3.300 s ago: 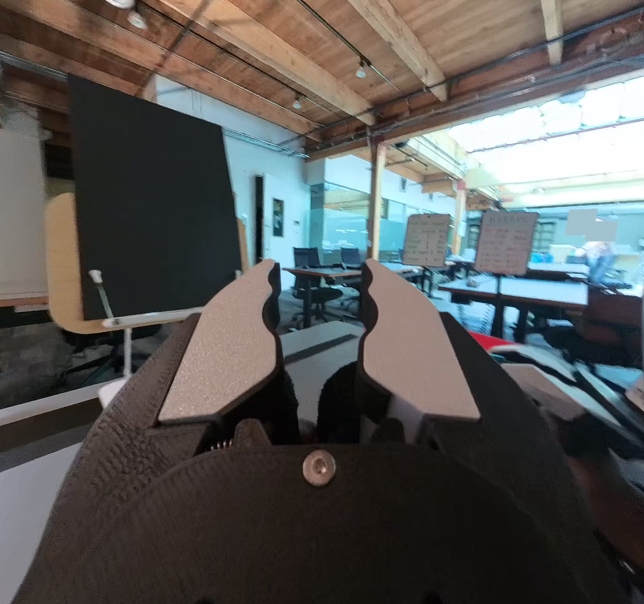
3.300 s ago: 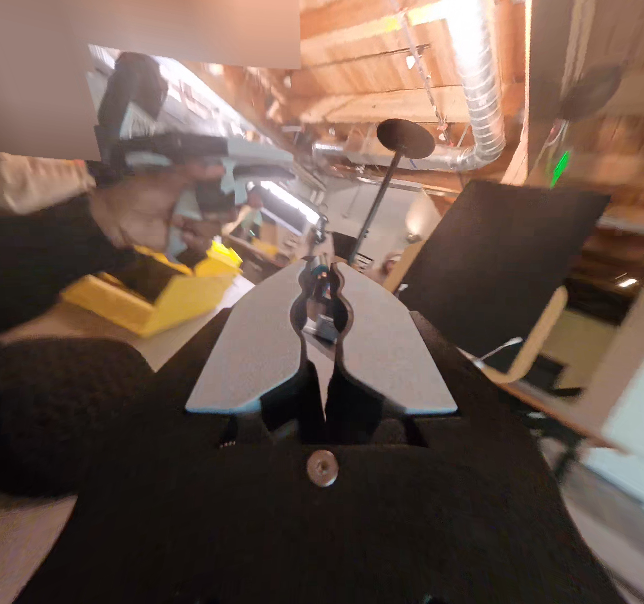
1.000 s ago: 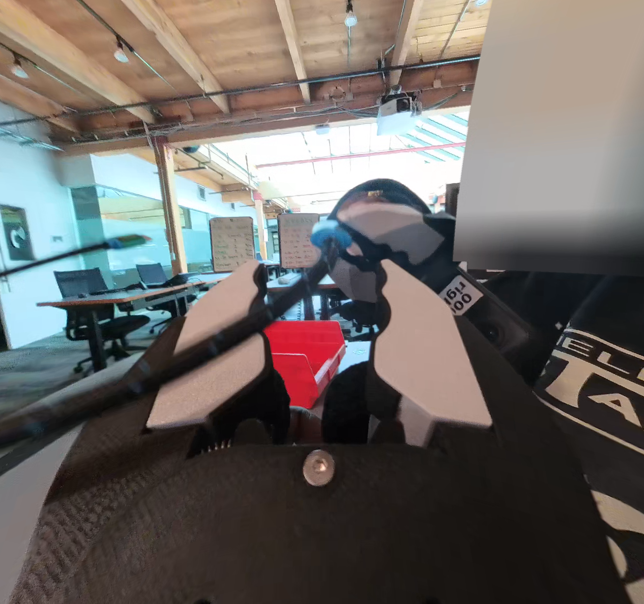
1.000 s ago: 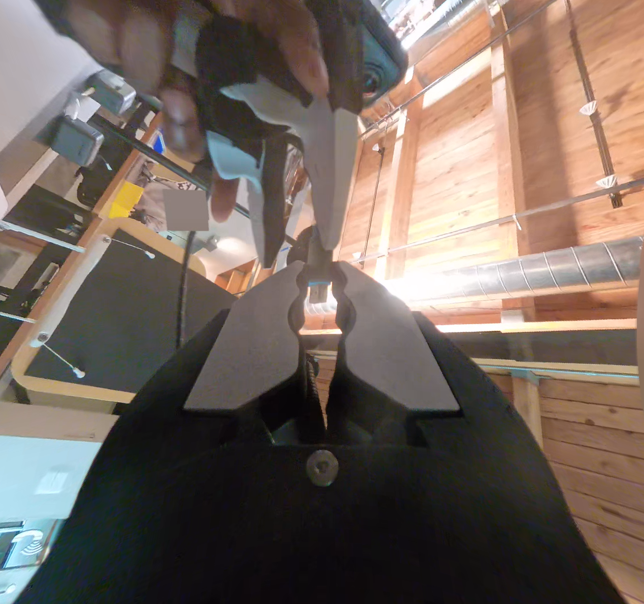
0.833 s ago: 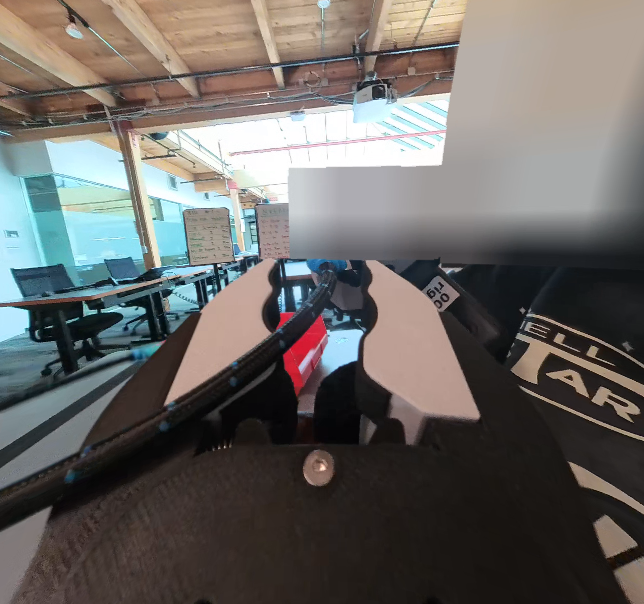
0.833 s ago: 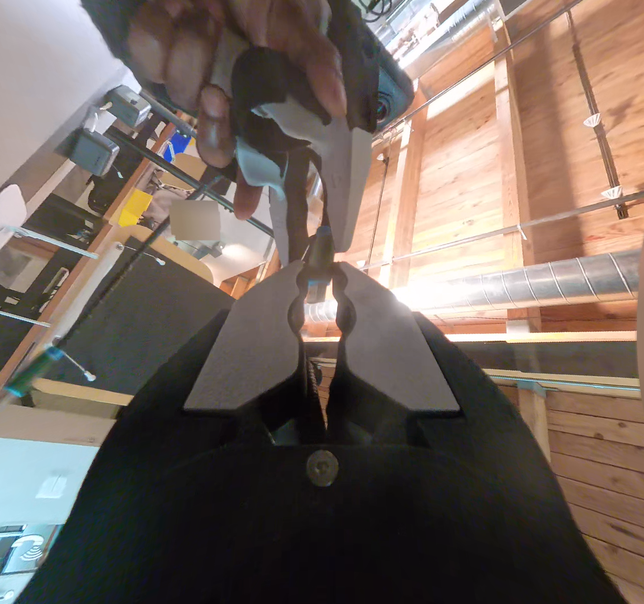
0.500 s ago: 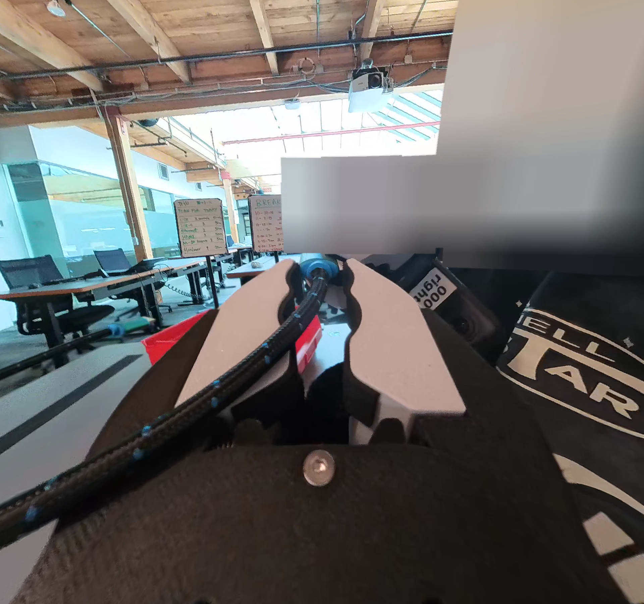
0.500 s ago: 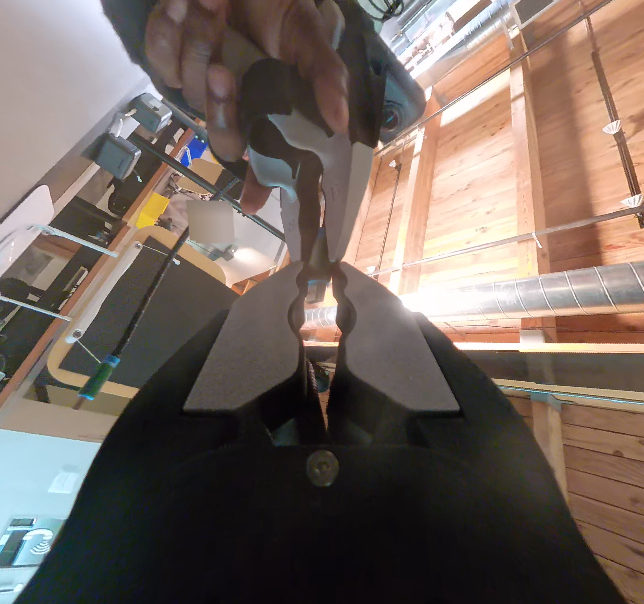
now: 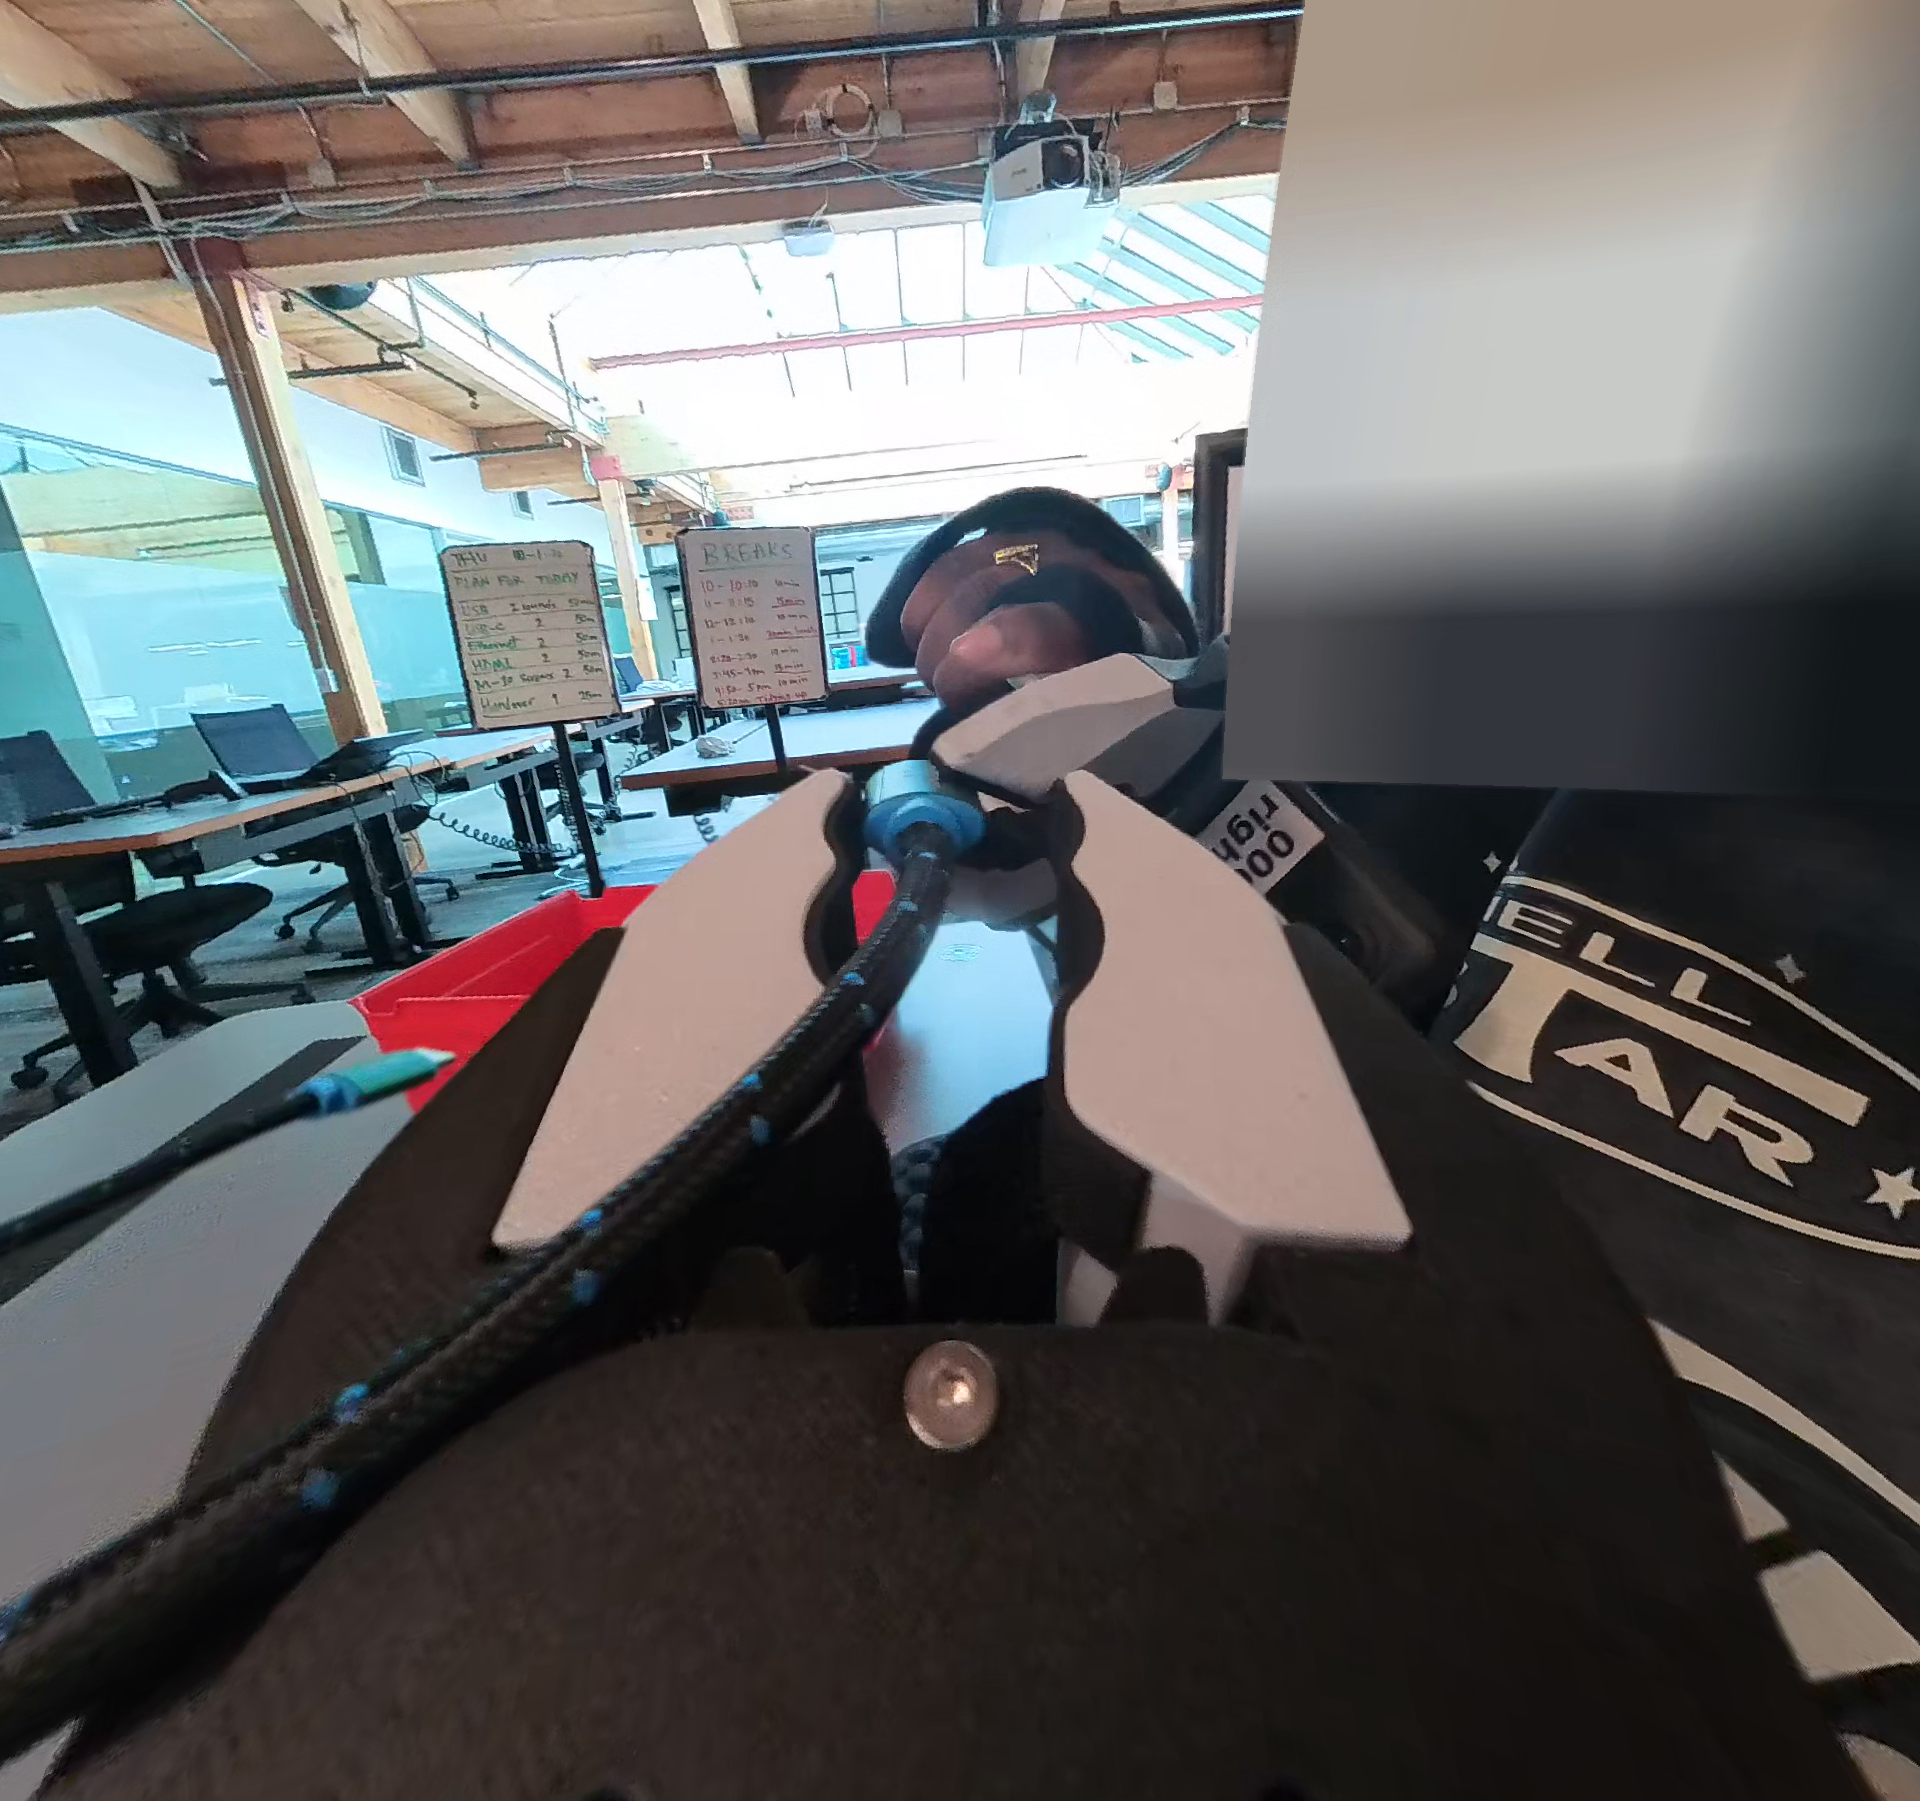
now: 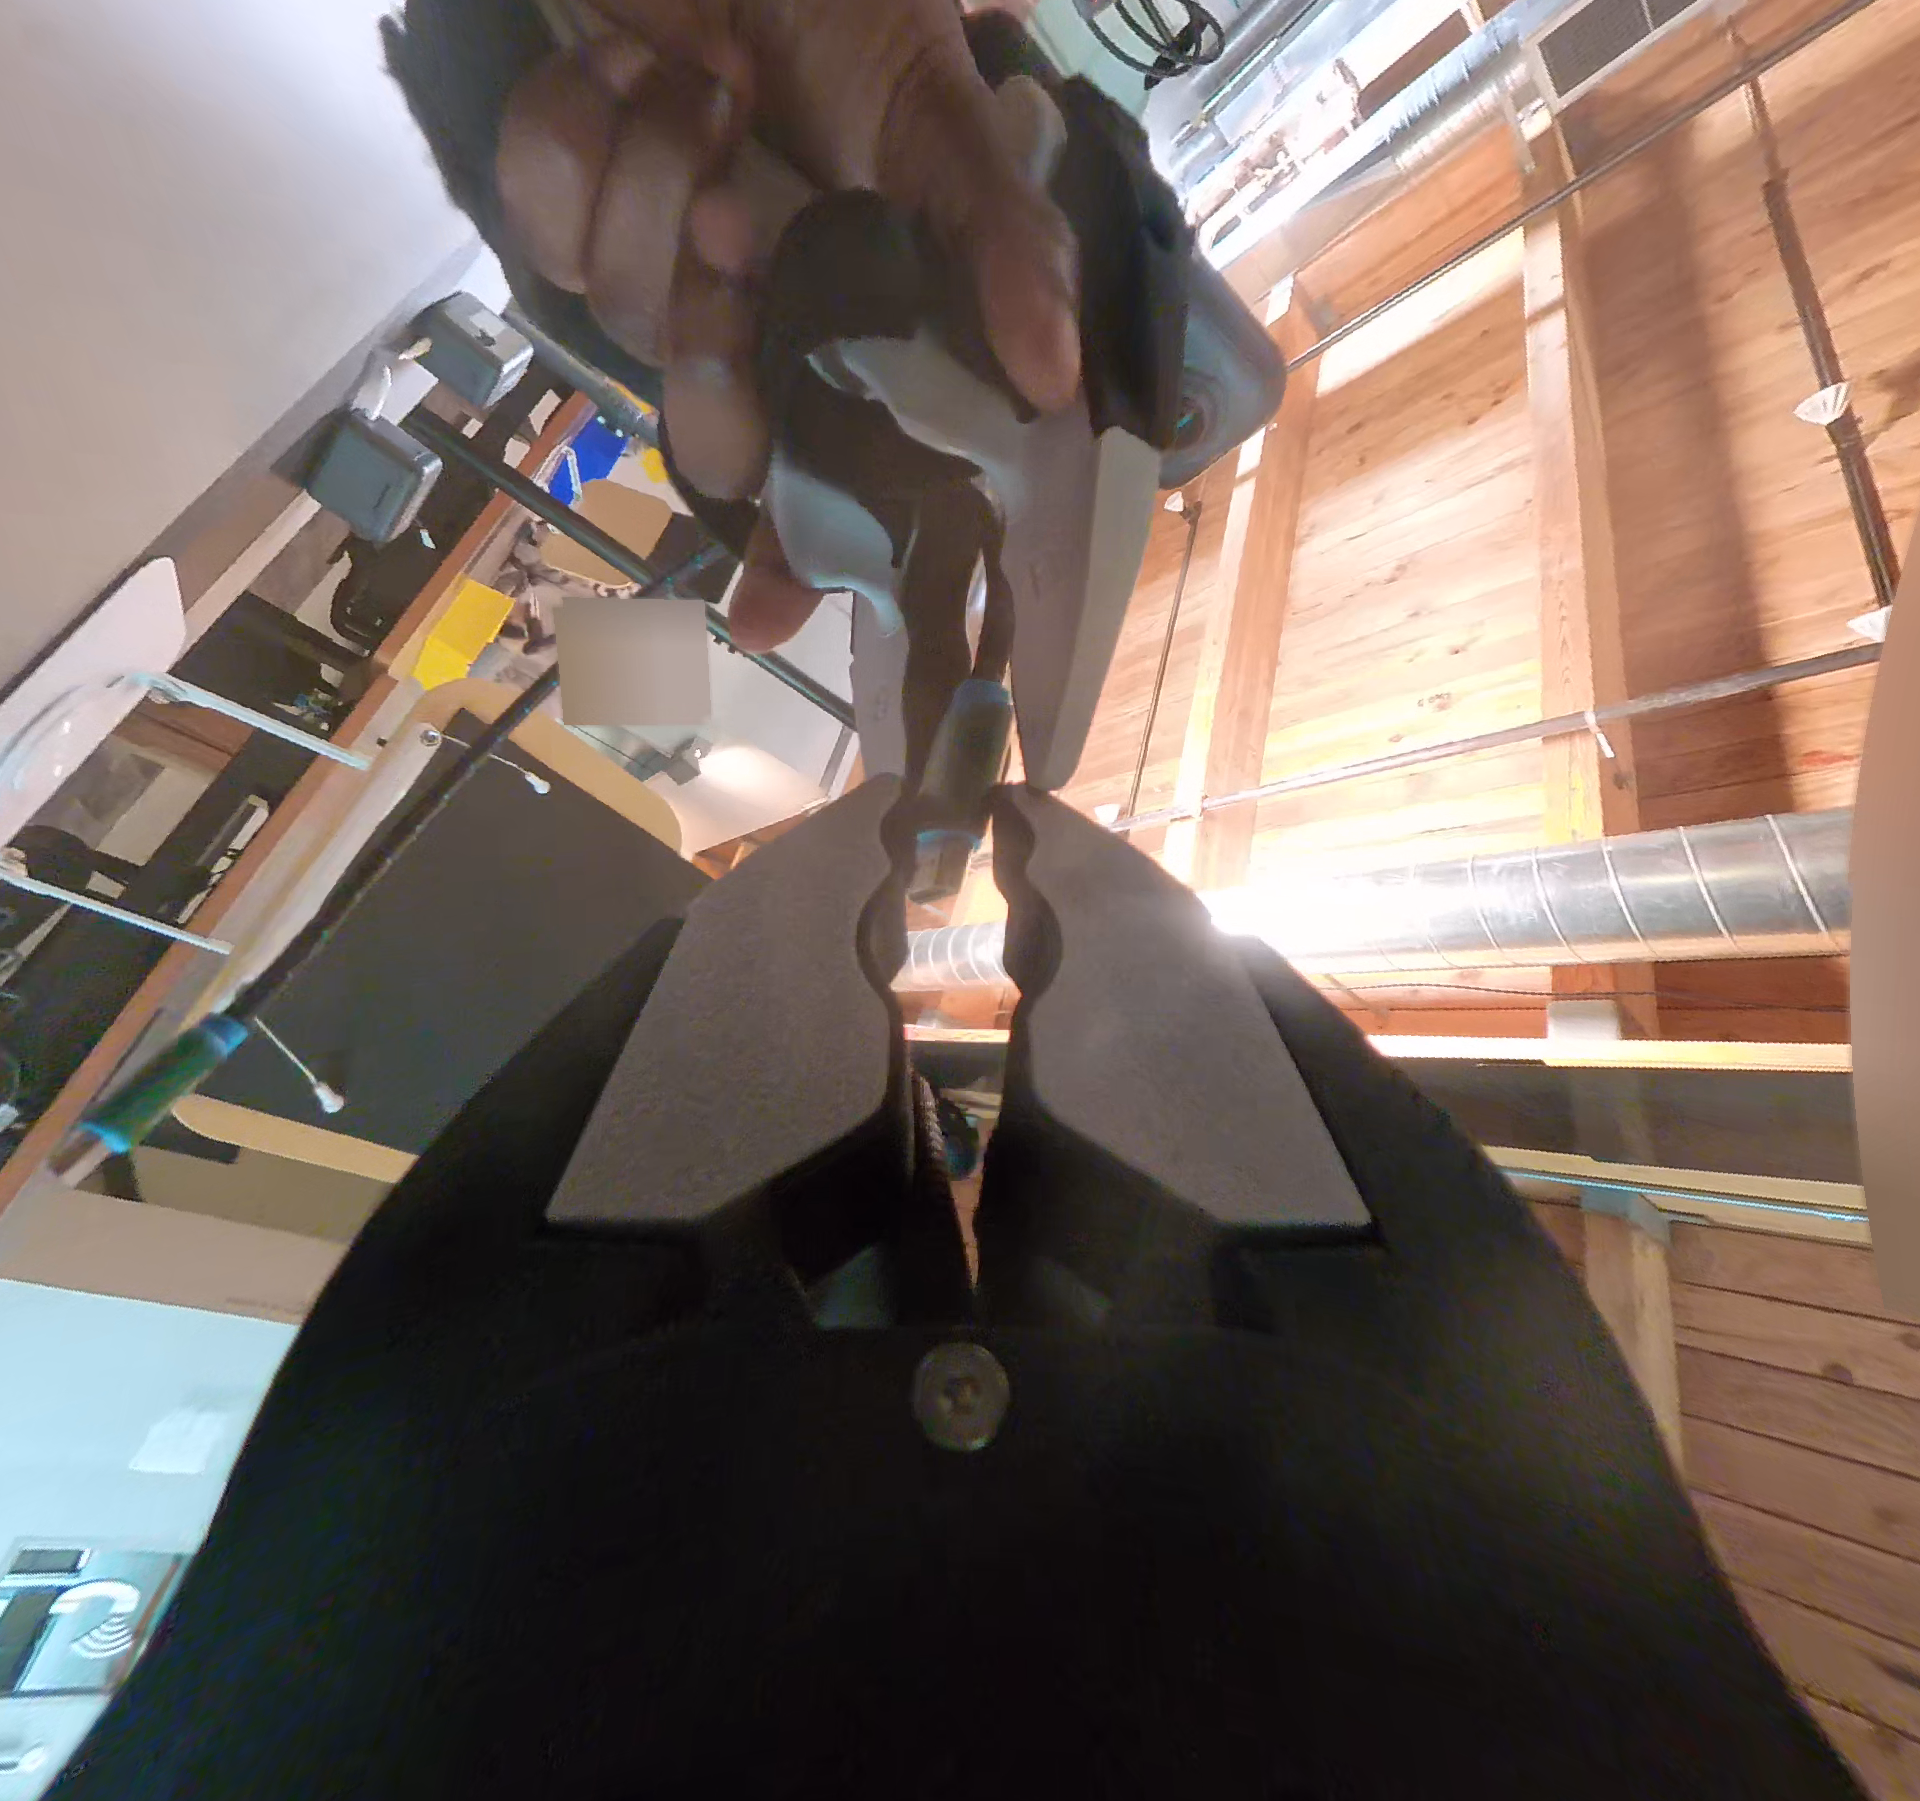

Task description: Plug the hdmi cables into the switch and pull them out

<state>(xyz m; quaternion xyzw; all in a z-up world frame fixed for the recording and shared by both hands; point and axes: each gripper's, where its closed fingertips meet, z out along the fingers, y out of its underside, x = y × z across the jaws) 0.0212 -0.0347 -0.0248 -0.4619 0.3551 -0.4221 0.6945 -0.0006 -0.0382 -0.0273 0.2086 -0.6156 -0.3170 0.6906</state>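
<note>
From my left gripper [image 9: 951, 842], fingers apart, a braided black cable [image 9: 665, 1149] runs between them to its blue plug [image 9: 920, 806]. My right gripper [image 10: 940, 842], tilted toward the ceiling, pinches that plug [image 10: 951, 795].

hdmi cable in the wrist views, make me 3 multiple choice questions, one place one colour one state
1. Where does the hdmi cable run?
A between the left gripper fingers
B inside the bin
C round a chair leg

2. What colour is the bin?
A yellow
B red
C green

3. The right gripper is:
A wide open, empty
B out of view
C shut on the cable's plug

Answers: A, the braid passes through the finger gap; B, a red wall shows behind the fingers; C, the plug sits pinched at its tips.
</note>
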